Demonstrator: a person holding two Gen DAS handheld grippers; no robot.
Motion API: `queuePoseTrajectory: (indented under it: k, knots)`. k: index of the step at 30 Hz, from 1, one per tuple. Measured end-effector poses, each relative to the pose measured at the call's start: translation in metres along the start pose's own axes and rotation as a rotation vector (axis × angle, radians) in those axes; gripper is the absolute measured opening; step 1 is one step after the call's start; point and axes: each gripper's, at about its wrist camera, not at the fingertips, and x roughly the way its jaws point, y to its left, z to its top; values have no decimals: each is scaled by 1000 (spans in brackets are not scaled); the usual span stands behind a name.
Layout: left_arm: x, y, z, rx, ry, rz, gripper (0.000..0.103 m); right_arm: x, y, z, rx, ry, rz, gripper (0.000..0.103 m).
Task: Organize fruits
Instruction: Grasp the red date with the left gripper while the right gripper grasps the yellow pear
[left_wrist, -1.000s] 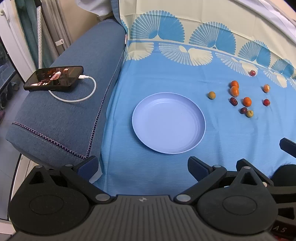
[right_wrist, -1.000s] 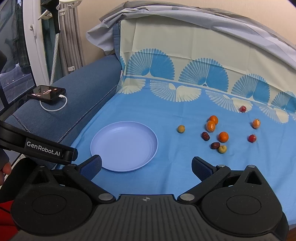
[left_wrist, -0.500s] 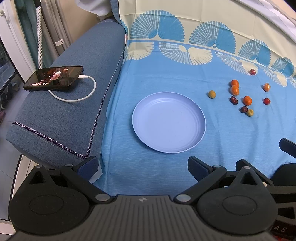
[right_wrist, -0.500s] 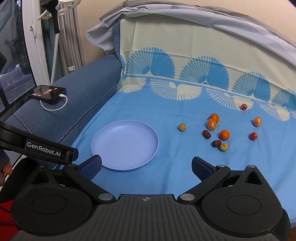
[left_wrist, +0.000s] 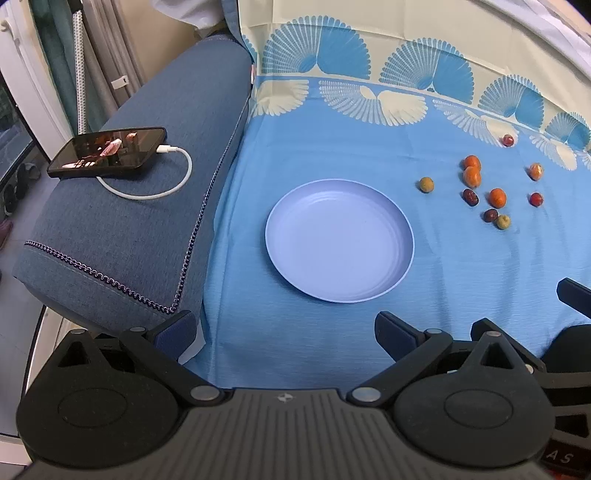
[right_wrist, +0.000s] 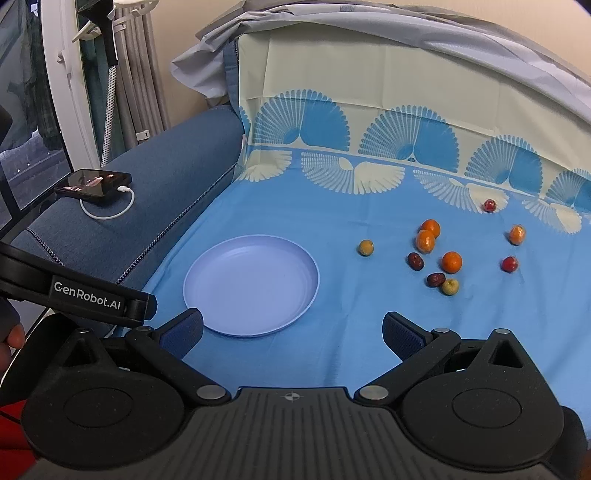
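Note:
An empty pale blue plate (left_wrist: 280, 236) (right_wrist: 207, 306) lies on the blue patterned cloth (left_wrist: 332, 147) (right_wrist: 332, 214). To its right, several small fruits are scattered: orange ones (left_wrist: 472, 176) (right_wrist: 451, 261), dark red ones (left_wrist: 470, 196) (right_wrist: 415, 260), red ones (left_wrist: 536, 199) (right_wrist: 509, 264) and yellow-green ones (left_wrist: 425, 184) (right_wrist: 365, 247). My left gripper (left_wrist: 284, 332) hangs open just short of the plate's near rim. Near the plate's front right edge my right gripper (right_wrist: 291, 328) stands open. Neither holds anything.
A dark blue sofa arm (left_wrist: 122, 221) (right_wrist: 147, 192) borders the cloth on the left, with a phone (left_wrist: 107, 151) (right_wrist: 94, 183) and its white charging cable (left_wrist: 155, 192) on it. A window frame and hoses stand at the far left. The left tool's arm (right_wrist: 74, 291) shows beside my right gripper.
Both views have shifted slightly forward and up, so the plate and fruits sit a little higher in frame. Both grippers stay open and nothing on the cloth has moved.

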Motion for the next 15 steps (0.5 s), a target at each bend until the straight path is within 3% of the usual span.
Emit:
queuePoseTrajectory:
  k: [10, 15]
  knots:
    - [17, -13, 14, 20, 59, -24, 103, 15, -40, -7, 165, -15, -13, 103]
    - [30, -33, 34, 44, 41, -66, 103, 36, -89, -19, 297, -40, -149, 103]
